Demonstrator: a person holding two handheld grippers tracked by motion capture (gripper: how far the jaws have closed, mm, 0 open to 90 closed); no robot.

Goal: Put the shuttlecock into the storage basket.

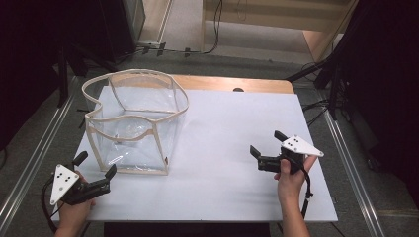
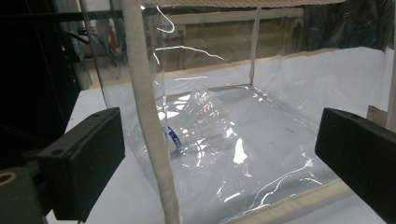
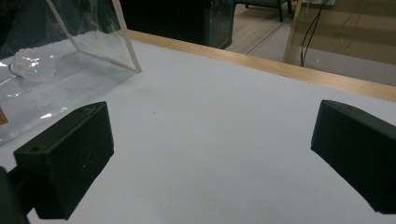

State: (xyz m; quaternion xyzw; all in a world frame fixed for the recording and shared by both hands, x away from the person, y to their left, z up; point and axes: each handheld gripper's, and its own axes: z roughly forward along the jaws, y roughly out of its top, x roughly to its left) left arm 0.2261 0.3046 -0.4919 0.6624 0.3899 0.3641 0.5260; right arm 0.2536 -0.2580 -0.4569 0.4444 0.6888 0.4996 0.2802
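Bag [image 1: 136, 123], a clear plastic one with cloth trim, stands open toward the table's [image 1: 237, 163] left edge with a shuttlecock [image 2: 198, 123] lying on its bottom. Just before its near corner hangs the left gripper [image 1: 94, 174], jaws spread and empty. The right gripper [image 1: 267, 148], also spread, hovers near the right edge, well apart. Nothing looks started; the next move likely calls for pinching the trim. Bare white surface lies between them.

We see a clear plastic bag [image 1: 136, 121] with cream fabric trim standing upright on the left part of the white table [image 1: 232, 148], its mouth open upward. Inside it, on the bag's floor, a white shuttlecock [image 2: 198, 123] with a blue-banded base lies on its side.
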